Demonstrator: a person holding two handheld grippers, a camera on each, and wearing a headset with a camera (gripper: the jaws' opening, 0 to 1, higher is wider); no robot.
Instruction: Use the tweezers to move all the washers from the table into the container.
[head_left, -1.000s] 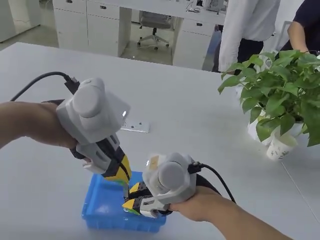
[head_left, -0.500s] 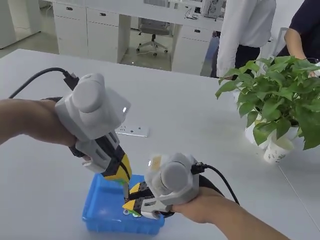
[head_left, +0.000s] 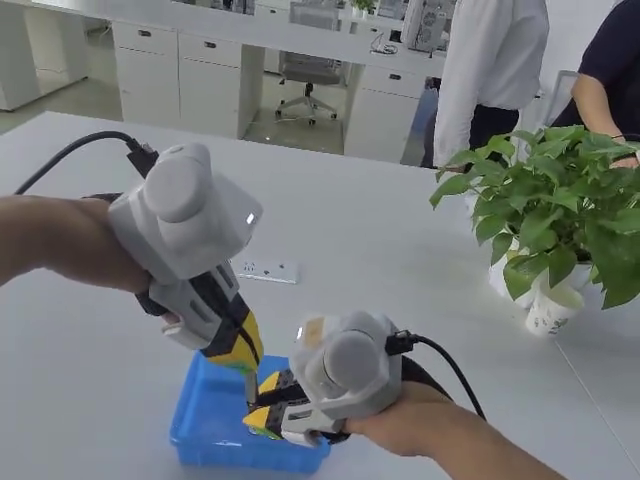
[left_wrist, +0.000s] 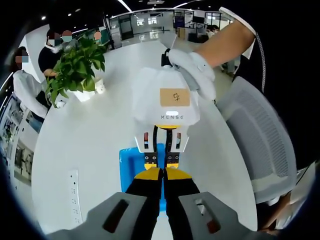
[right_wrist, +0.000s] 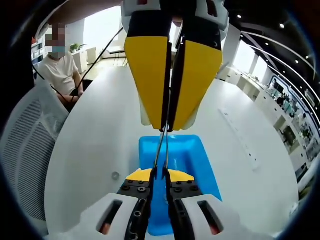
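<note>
We see slim steel tweezers (right_wrist: 163, 145) — prongs pressed nearly together — clamped by the left gripper (left_wrist: 163, 175) and right gripper (right_wrist: 160, 176) over a smooth blue rectangular container (right_wrist: 197, 160).

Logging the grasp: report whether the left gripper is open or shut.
Shut: in the right gripper view, the left gripper's yellow jaws are pressed onto the thin metal tweezers.
</note>
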